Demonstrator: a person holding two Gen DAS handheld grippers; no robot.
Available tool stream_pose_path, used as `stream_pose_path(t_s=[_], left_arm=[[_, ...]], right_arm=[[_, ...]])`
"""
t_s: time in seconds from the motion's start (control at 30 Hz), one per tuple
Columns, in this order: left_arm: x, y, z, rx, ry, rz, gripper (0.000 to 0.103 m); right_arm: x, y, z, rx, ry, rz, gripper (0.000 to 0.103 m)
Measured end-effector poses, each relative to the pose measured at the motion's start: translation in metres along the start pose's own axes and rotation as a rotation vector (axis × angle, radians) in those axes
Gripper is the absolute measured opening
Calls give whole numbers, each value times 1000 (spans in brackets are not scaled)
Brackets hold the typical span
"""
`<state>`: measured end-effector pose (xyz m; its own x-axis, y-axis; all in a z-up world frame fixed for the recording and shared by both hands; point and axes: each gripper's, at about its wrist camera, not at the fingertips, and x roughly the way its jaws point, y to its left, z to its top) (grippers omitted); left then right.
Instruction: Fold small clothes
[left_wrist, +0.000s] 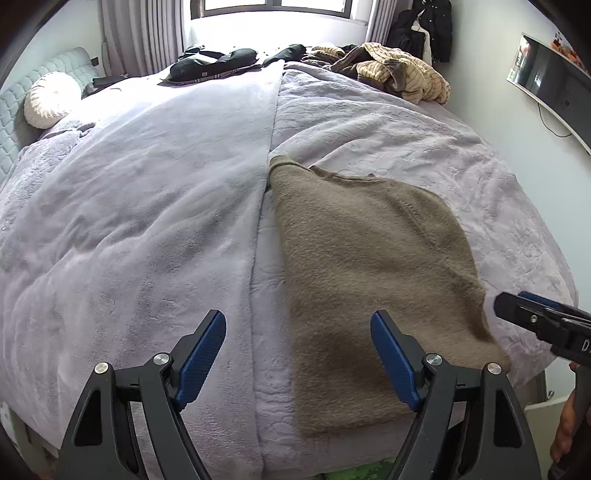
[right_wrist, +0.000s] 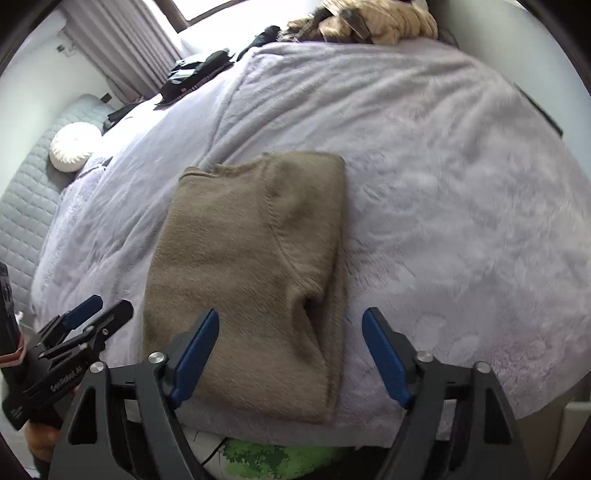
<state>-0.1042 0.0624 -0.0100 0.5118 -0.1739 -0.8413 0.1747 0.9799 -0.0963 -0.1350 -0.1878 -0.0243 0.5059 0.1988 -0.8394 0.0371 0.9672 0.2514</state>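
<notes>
A taupe fuzzy sweater (left_wrist: 369, 266) lies folded lengthwise on the lilac bedspread near the bed's front edge; in the right wrist view the sweater (right_wrist: 251, 258) shows a sleeve folded over its body. My left gripper (left_wrist: 298, 332) is open and empty, just above the sweater's near left edge. My right gripper (right_wrist: 290, 332) is open and empty, just above the sweater's near right part. Each gripper shows in the other's view: the right gripper (left_wrist: 517, 306) at the far right, the left gripper (right_wrist: 99, 310) at the left.
The lilac bedspread (left_wrist: 147, 206) covers the bed. A pile of beige and brown clothes (left_wrist: 399, 70) and dark clothes (left_wrist: 214, 62) lie at the far edge. A round white cushion (left_wrist: 48, 99) sits by the headboard. A wall TV (left_wrist: 546, 81) hangs at the right.
</notes>
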Motion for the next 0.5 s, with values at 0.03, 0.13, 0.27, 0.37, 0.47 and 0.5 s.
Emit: stream_pose_path(t_s=[0.03, 0.13, 0.27, 0.37, 0.47, 0.5], left_arm=[[0, -1, 0, -2, 4, -6, 82], [0, -5, -2, -3, 13, -11, 82], [-1, -9, -2, -2, 13, 5, 82], [0, -10, -1, -4, 9, 15, 103], [-2, -11, 0, 4, -12, 24, 103], [-2, -12, 1, 8, -15, 26, 103]], right_arm=[[-1, 4, 1, -5, -4, -4, 83], [-1, 12, 4, -8, -8, -40, 91], [3, 19, 4, -8, -3, -111, 103], [6, 23, 4, -29, -4, -171, 103], [6, 26, 3, -41, -11, -196, 103], [6, 25, 2, -37, -9, -198, 103]])
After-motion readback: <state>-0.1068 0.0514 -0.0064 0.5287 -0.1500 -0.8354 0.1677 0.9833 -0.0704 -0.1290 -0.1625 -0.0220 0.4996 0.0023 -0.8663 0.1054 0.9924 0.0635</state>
